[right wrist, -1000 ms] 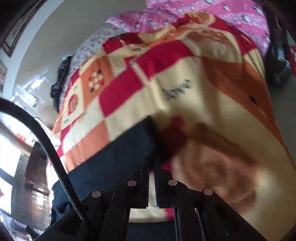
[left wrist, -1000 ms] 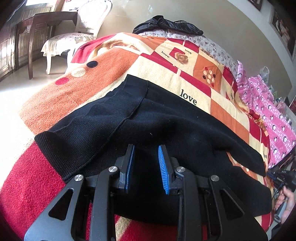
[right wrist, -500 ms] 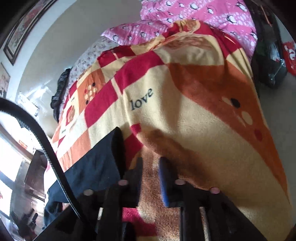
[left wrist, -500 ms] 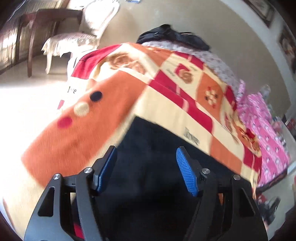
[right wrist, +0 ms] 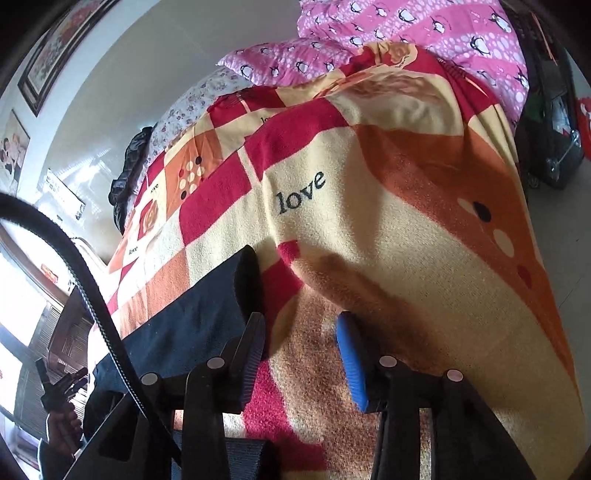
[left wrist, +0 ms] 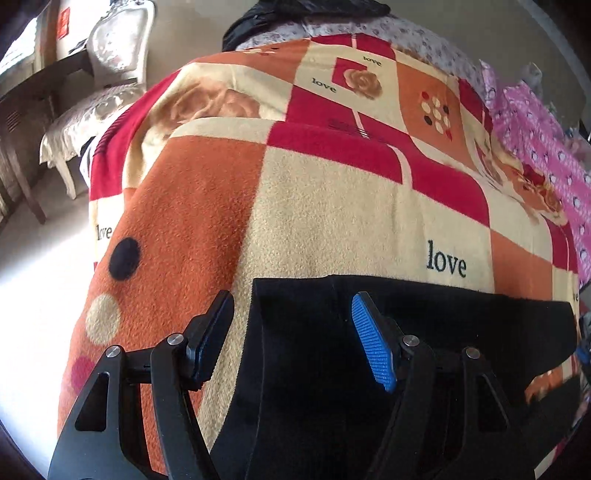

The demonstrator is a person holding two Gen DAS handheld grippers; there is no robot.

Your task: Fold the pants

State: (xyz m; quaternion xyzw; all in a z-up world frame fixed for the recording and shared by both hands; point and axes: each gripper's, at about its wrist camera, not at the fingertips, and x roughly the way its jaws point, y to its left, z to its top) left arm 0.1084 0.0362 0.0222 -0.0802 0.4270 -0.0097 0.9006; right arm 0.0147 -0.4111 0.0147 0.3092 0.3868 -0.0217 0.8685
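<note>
Black knit pants (left wrist: 424,332) lie folded flat on a patchwork blanket (left wrist: 332,206) on the bed. My left gripper (left wrist: 291,332) is open and empty, its jaws straddling the pants' left edge near the far corner. In the right wrist view the pants (right wrist: 192,317) lie to the left. My right gripper (right wrist: 299,350) is open and empty over bare blanket (right wrist: 388,229), just right of the pants' end.
A pink penguin-print quilt (right wrist: 388,40) lies at the far side of the bed. A black garment (left wrist: 295,14) rests at the bed's head. A white chair (left wrist: 110,74) and dark table (left wrist: 29,96) stand on the left. A black cable (right wrist: 85,288) crosses the right view.
Both grippers opened wide and let go of the pants. The left gripper moved toward the pants' far edge. The right gripper came off the pants onto bare blanket.
</note>
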